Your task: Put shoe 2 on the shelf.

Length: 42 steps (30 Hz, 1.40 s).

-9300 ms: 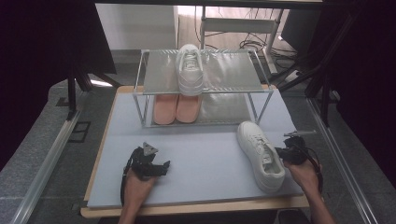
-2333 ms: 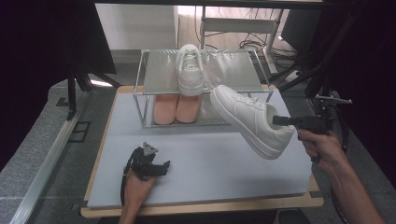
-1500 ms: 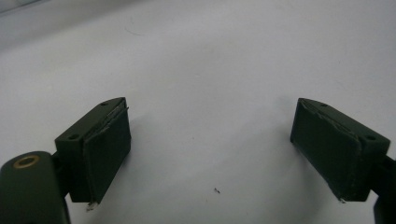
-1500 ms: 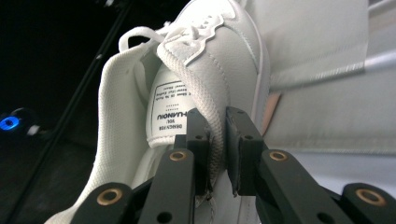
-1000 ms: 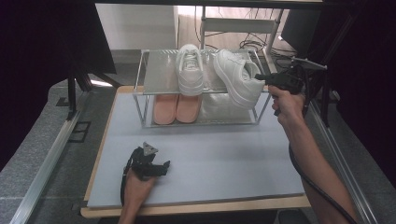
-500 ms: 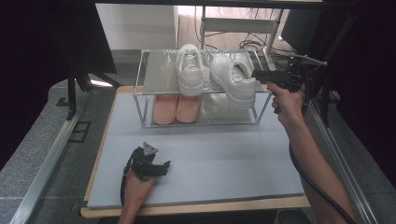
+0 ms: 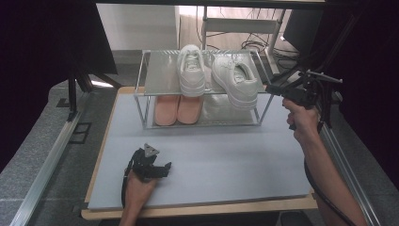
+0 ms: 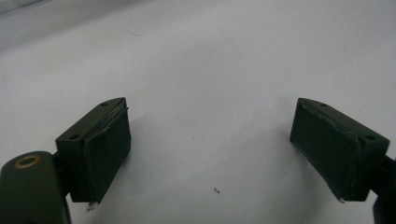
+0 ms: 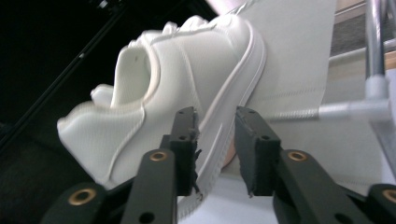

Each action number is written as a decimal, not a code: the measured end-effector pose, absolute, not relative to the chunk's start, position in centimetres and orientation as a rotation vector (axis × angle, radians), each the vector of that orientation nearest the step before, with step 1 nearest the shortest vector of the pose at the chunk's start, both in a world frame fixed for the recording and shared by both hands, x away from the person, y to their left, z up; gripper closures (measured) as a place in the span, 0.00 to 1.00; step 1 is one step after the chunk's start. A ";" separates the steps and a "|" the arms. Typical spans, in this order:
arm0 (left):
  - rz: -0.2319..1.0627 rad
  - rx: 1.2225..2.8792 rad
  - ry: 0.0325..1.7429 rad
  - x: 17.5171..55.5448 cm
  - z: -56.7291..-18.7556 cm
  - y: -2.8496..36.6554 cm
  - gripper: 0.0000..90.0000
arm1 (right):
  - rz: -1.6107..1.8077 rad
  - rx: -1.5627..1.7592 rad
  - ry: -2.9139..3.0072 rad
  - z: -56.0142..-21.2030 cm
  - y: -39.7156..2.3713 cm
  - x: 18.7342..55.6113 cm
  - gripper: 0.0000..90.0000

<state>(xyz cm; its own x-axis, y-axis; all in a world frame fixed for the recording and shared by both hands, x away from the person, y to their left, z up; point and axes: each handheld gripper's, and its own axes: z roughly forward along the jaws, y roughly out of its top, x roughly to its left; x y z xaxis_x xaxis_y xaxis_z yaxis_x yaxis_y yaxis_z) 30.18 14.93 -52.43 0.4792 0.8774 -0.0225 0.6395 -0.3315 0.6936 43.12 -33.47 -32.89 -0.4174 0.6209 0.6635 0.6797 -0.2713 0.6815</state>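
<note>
The right claw [image 9: 215, 154] stands narrow around the sole edge of a white sneaker [image 7: 235, 80] on the top shelf of a small rack [image 7: 155, 77]. In the right gripper view its jaws straddle the sneaker's side wall and sole; the left jaw lies against the upper, but a gap shows on the other side, so the grip looks loose. The jaws have just been closing a little with the sneaker between them. The sneaker sits at an angle on the shelf, beside its twin [image 7: 191, 70], with its heel end overhanging the front rail. A pair of pink shoes [image 7: 178, 109] stands on the lower shelf.

The left claw [image 7: 149, 165] rests on the desk [image 7: 235, 160], spread wide and empty, well apart from the rack.

The risk is the overhang: if the right claw lets go and pulls away now, the heel could tip over the rail and drop the sneaker onto the desk. A jaw could also catch the sole on the way out and drag it further off, or nudge it into the twin.
</note>
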 end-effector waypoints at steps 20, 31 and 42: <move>0.476 2.083 1.249 30.2 -52.4 14.9 0.14 | -1.824 -1.516 -1.933 -35.5 -30.9 39.8 1.00; 0.476 2.083 1.249 30.2 -52.4 14.9 0.14 | -1.851 -1.521 -1.903 -35.7 -29.9 40.6 1.00; 0.475 2.087 1.247 30.2 -52.4 15.0 0.14 | -1.830 -1.518 -1.927 -35.8 -27.7 42.7 1.00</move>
